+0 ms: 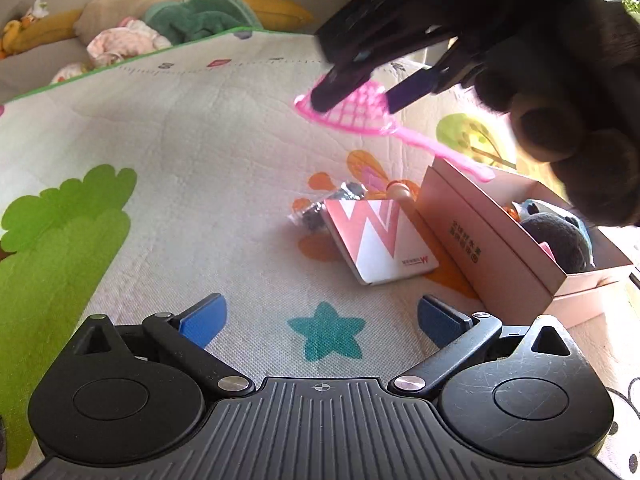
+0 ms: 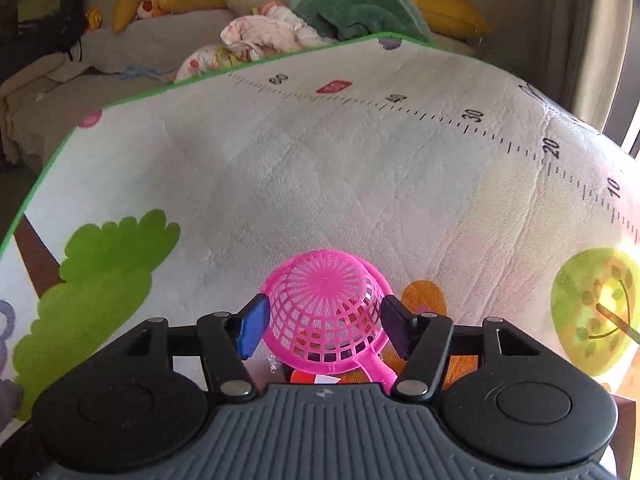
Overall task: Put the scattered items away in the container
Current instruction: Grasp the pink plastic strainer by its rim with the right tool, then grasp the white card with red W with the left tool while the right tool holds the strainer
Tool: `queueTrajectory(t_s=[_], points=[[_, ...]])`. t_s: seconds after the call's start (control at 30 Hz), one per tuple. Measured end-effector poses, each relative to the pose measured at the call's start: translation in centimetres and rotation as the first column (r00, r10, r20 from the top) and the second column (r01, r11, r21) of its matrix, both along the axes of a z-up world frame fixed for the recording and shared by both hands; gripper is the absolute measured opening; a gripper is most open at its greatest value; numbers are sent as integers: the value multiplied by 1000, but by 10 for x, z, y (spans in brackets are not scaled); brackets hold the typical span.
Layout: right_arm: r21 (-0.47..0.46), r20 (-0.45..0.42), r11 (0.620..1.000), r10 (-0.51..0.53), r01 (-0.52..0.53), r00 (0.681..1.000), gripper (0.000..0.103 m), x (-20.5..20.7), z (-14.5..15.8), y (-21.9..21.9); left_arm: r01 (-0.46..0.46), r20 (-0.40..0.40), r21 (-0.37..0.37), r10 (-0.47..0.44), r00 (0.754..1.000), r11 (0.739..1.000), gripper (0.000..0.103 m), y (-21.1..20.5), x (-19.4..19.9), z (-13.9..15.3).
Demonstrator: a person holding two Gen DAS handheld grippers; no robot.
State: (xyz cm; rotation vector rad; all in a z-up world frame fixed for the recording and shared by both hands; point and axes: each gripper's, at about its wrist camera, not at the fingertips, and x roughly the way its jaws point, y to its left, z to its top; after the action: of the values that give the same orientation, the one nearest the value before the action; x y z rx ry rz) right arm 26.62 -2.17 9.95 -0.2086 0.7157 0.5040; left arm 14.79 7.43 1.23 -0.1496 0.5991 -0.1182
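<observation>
Left hand-held gripper: jaws wide apart, empty, above play mat.
Right hand-held gripper: clamped on pink strainer, lifted off the mat.
Pink box: near right, plush toy inside.
Card packet: just left of box.

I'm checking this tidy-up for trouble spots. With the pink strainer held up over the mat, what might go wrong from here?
1. The right gripper pinches only the rounded mesh bowl of the pink toy strainer; it may slip or flex out.
2. Its long handle hangs near the pink box rim and may snag there.
3. The box already holds a plush toy, leaving little room.
</observation>
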Motion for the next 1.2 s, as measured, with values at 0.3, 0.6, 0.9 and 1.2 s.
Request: queueTrajectory(t_s=[0.3, 0.6, 0.9, 1.2], points=[[150, 37, 988, -48, 42, 998, 62, -127, 50, -145, -10, -31, 14, 11, 999, 1000, 103, -1, 6, 0], [-19, 34, 981, -191, 192, 981, 62, -209, -36, -205, -2, -108, 11, 3, 994, 1000, 103, -28, 42, 16], [33, 13, 973, -231, 230, 973, 76, -221, -90, -218, -18, -172, 11, 20, 985, 1000, 103, -59, 93, 24], [84, 90, 961, -270, 263, 959, 84, -233, -103, -225, -23, -209, -31, 16, 978, 999, 103, -63, 121, 9]])
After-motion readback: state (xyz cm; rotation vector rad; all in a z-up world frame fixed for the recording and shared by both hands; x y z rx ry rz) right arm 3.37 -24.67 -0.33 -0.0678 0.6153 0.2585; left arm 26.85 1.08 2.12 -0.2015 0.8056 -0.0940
